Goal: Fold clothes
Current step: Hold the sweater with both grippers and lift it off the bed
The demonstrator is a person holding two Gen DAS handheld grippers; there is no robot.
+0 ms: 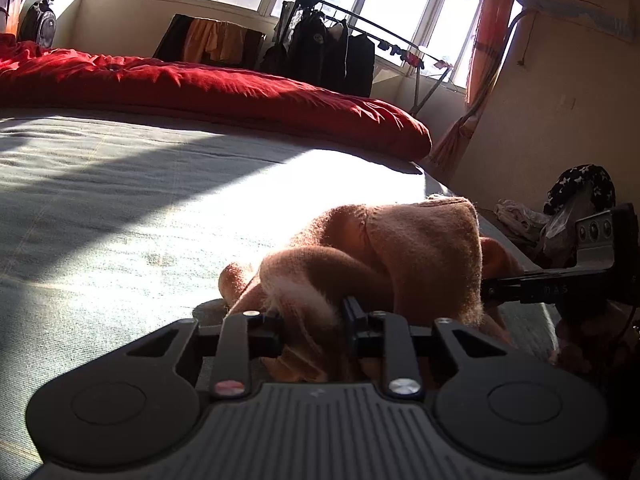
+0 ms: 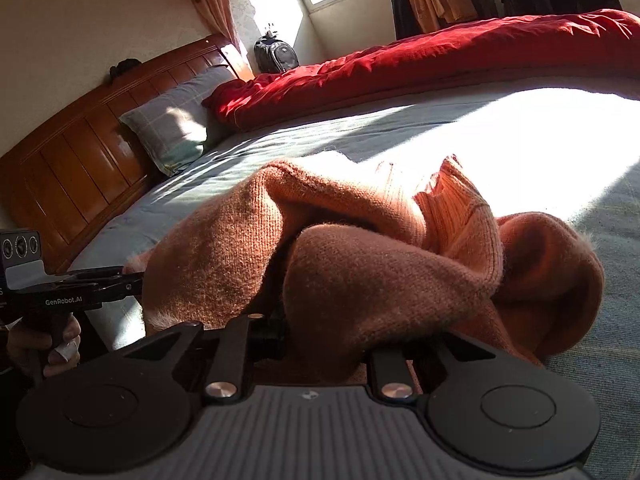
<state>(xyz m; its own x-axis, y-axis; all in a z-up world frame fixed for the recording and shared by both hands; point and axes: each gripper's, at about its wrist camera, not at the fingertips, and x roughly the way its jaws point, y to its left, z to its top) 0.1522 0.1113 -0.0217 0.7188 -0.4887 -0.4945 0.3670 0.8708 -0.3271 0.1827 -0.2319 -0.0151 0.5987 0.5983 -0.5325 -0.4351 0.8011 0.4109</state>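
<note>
An orange-brown knitted sweater lies bunched up on the grey bed sheet, partly in bright sunlight. In the left wrist view my left gripper has a fold of the sweater pinched between its fingers. My right gripper comes in from the right, jaws close together on the sweater's edge. In the right wrist view the sweater drapes over my right gripper and hides its right finger. My left gripper bites the sweater's left edge there.
A red duvet lies along the far side of the bed. A grey pillow leans on the wooden headboard. A clothes rack and backpack stand by the windows. A person's hand holds the left gripper.
</note>
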